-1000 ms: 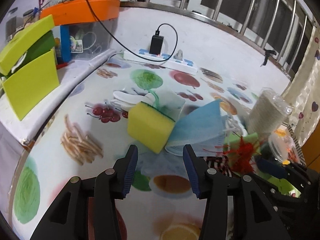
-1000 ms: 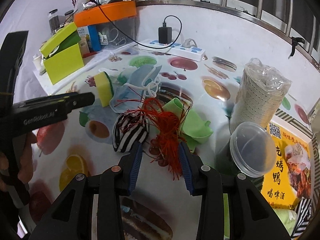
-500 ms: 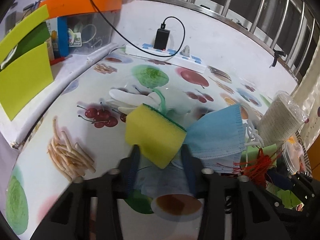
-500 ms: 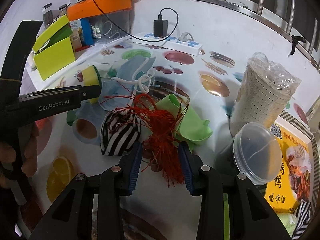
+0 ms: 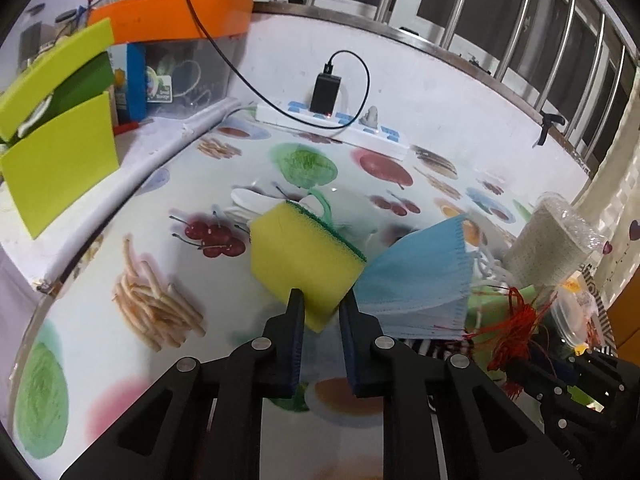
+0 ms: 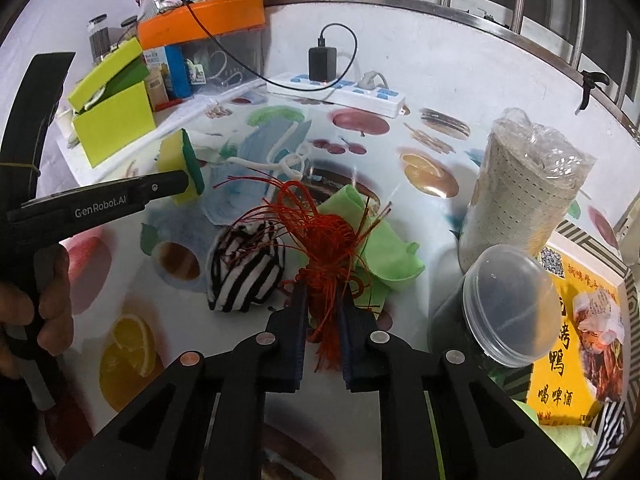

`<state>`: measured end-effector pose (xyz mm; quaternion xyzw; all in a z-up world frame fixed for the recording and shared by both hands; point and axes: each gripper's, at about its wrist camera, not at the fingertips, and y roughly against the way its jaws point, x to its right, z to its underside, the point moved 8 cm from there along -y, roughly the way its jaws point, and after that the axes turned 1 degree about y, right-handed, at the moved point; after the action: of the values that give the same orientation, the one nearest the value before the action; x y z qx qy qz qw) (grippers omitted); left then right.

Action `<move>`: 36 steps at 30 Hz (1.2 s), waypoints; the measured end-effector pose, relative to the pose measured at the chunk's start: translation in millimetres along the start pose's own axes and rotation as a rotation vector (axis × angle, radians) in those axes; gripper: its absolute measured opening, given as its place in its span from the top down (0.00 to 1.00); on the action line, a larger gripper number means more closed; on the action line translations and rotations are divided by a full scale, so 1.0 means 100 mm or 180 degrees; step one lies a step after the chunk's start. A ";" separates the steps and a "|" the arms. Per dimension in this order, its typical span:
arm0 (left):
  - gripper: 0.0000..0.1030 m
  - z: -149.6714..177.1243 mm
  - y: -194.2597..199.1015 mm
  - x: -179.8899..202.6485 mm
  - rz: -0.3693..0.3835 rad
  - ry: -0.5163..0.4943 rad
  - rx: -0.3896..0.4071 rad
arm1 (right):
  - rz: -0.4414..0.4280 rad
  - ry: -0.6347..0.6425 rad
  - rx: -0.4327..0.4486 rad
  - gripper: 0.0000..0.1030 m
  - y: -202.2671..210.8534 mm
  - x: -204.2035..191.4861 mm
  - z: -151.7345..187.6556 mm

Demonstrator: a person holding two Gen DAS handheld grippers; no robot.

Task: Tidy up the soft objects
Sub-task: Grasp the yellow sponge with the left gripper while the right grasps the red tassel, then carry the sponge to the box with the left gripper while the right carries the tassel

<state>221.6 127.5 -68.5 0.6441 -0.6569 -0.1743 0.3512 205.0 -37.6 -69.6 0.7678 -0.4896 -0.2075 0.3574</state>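
A porous yellow sponge (image 5: pixel 304 256) with a green scouring face is pinched at its lower corner by the left hand-held gripper (image 5: pixel 321 310), whose jaws have just closed narrow on it. A pleated blue mask (image 5: pixel 420 280) lies just right. The right hand-held gripper (image 6: pixel 322 304), just closed, clamps a tangled red thread tassel (image 6: pixel 324 240) above the glossy fruit-printed tabletop (image 6: pixel 400 208), a striped pouch (image 6: pixel 244 276) left.

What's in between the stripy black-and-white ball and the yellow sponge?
In the right wrist view, a blue face mask with white ear loops lies between the striped ball and the yellow sponge, on the fruit-print tablecloth.
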 end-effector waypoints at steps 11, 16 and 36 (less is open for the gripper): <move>0.84 0.19 0.47 0.16 0.0024 -0.0060 0.0102 | -0.0204 -0.0055 0.0251 0.86 0.42 -0.03 0.03; 0.84 0.29 0.67 0.32 0.0080 -0.0154 0.0145 | -0.0276 -0.0038 0.0333 0.86 0.57 -0.06 0.03; 0.84 0.49 1.19 0.85 0.0254 -0.0455 0.0255 | -0.0355 -0.0047 0.0628 0.86 1.18 -0.04 0.18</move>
<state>108.4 47.2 -0.6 0.6168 -0.7119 -0.1792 0.2840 120.6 -71.5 7.0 0.8237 -0.4668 -0.1835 0.2644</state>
